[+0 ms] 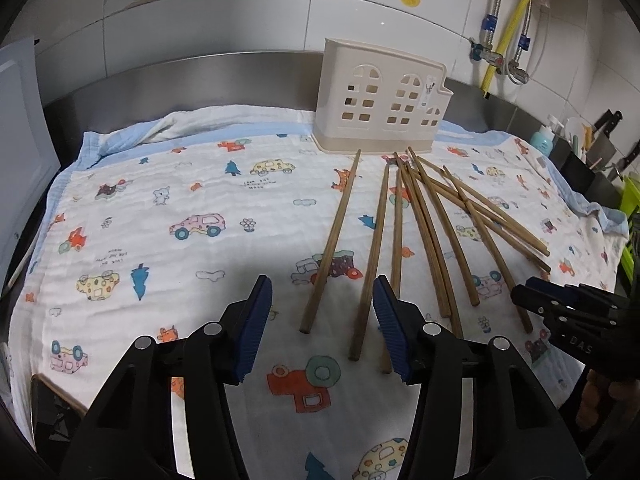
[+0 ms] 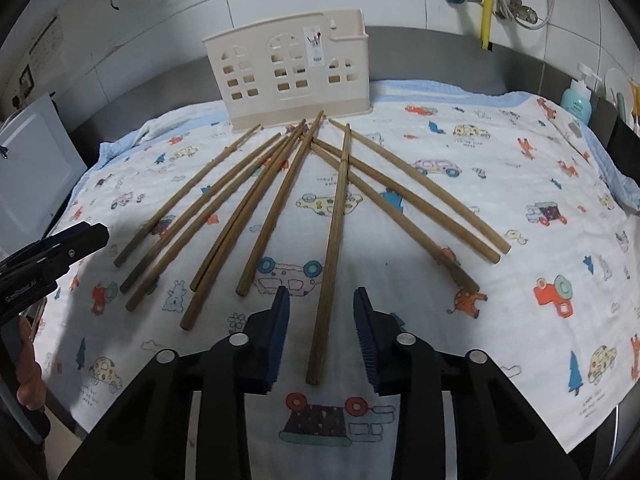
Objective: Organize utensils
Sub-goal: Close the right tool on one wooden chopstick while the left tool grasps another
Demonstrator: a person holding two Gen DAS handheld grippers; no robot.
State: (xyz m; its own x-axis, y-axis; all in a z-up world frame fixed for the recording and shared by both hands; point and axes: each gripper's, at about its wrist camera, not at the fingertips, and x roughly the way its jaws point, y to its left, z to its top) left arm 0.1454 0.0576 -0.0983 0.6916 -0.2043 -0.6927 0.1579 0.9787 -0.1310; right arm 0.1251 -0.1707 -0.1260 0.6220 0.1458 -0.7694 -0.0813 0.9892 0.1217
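Several wooden chopsticks [image 1: 424, 224] lie fanned out on a cartoon-print cloth [image 1: 180, 200], their tips pointing at a beige utensil holder [image 1: 380, 98] shaped like a house at the back. They also show in the right wrist view [image 2: 280, 200], with the holder [image 2: 288, 80] behind. My left gripper [image 1: 322, 328] is open, with the near ends of two chopsticks between its blue pads. My right gripper [image 2: 322, 336] is open around the near end of one chopstick [image 2: 330, 264], without touching it. The right gripper also shows at the right edge of the left wrist view [image 1: 568, 304].
A steel backsplash and a white tiled wall with pipes [image 1: 504, 40] stand behind. A soap bottle [image 2: 576, 100] and a knife rack [image 1: 600, 148] are at the far right. A white board [image 1: 24, 160] leans at the left. The cloth [image 2: 520, 240] hangs over the counter's front edge.
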